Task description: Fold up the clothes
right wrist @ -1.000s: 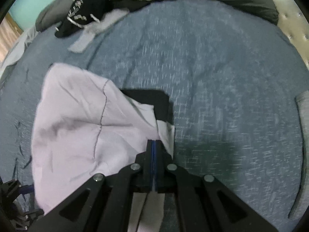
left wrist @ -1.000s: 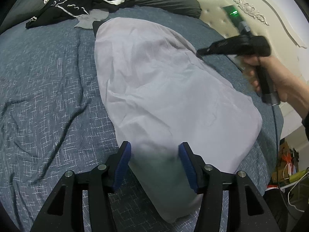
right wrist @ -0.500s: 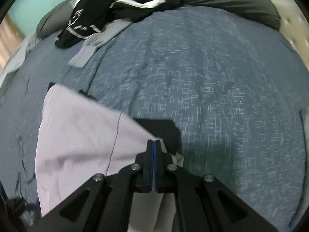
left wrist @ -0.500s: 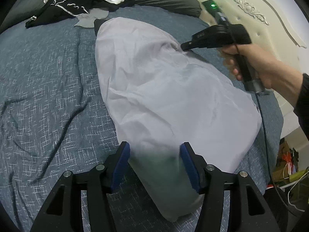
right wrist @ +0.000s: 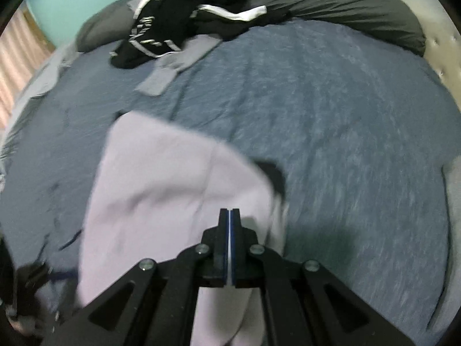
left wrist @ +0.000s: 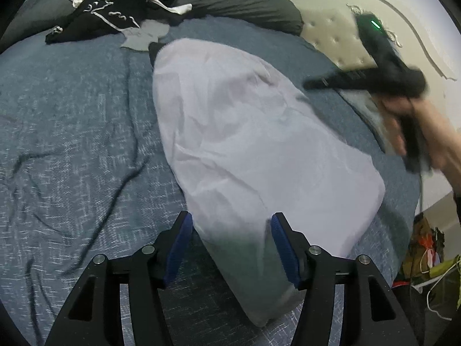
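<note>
Right wrist: right gripper (right wrist: 230, 216) jaws clenched on lilac garment (right wrist: 161, 190); left gripper (left wrist: 229, 230) jaws released.

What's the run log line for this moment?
left gripper: open, straddling lavender garment | right gripper: shut, at garment edge | garment: flat on bed

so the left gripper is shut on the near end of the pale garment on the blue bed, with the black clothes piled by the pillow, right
Not quite. The left gripper is open: in the left wrist view its blue pads stand apart on either side of the pale garment, not clamped. The rest holds: blue bed, black clothes by the pillow.
</note>
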{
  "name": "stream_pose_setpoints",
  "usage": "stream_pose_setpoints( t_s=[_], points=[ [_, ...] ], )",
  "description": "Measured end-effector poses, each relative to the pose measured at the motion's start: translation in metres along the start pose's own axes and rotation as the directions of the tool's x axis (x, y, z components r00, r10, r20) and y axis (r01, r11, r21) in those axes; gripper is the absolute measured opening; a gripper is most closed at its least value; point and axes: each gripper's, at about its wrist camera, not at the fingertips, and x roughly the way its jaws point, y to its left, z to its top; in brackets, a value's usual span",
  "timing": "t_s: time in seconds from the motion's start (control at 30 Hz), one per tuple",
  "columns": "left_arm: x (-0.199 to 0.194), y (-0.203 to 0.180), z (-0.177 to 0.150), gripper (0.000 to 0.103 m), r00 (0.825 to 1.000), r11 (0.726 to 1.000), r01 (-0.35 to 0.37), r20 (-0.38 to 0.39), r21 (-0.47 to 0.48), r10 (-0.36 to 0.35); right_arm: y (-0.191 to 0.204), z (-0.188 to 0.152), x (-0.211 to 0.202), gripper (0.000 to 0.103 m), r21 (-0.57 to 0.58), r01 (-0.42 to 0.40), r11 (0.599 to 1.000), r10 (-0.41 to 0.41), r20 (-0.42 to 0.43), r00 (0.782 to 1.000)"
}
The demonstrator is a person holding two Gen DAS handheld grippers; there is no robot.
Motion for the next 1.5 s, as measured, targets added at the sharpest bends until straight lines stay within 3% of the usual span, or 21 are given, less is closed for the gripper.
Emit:
stream_pose_setpoints(
  t_s=[0.17,0.33,0.53,0.8,0.93,1.17,1.3,1.4,1.5],
  points=[
    [0.007,-0.002,-0.001,0.061,1.0,1.0,-0.01,-0.014,0.009,0.01,0.017,-0.048,-0.005,0.0,0.0,-0.061,0.998,0.061,-0.047,0.997],
    [0.014,-0.003,-0.008,0.061,0.999,1.0,-0.009,-0.042,0.011,0.009,0.009,-0.084,0.003,0.0,0.062,-0.041,0.997,0.045,-0.071,0.996],
    [0.01,-0.003,-0.006,0.061,0.999,1.0,-0.008,-0.037,0.006,0.008,0.008,-0.11,-0.042,0.0,0.089,-0.054,0.995,0.053,0.006,0.999],
    [0.009,-0.006,-0.007,0.061,0.999,1.0,-0.019,-0.037,0.017,0.02,0.007,-0.158,-0.03,0.0,0.062,0.008,0.998,-0.004,-0.061,0.998],
    [0.009,-0.007,-0.008,0.061,0.999,0.999,-0.024,-0.037,0.023,0.025,-0.001,-0.159,-0.042,0.0,0.107,0.029,0.994,-0.027,-0.025,0.999],
    [0.006,-0.006,-0.005,0.061,0.999,1.0,-0.022,-0.03,0.015,0.022,0.01,-0.14,-0.073,0.0,0.146,0.005,0.989,-0.025,0.133,0.991],
    [0.005,-0.005,-0.004,0.061,0.999,1.0,-0.02,-0.026,0.009,0.02,0.022,-0.138,-0.047,0.0,0.103,0.008,0.995,-0.016,0.074,0.997],
    [0.004,-0.005,-0.003,0.061,1.0,1.0,-0.018,-0.023,0.005,0.018,0.006,-0.149,-0.03,0.0,0.158,0.005,0.987,-0.01,0.033,0.999],
    [0.002,-0.004,-0.001,0.061,1.0,1.0,-0.017,-0.02,0.001,0.017,-0.007,-0.159,-0.03,0.0,0.211,-0.014,0.977,0.005,0.044,0.999]
  ],
)
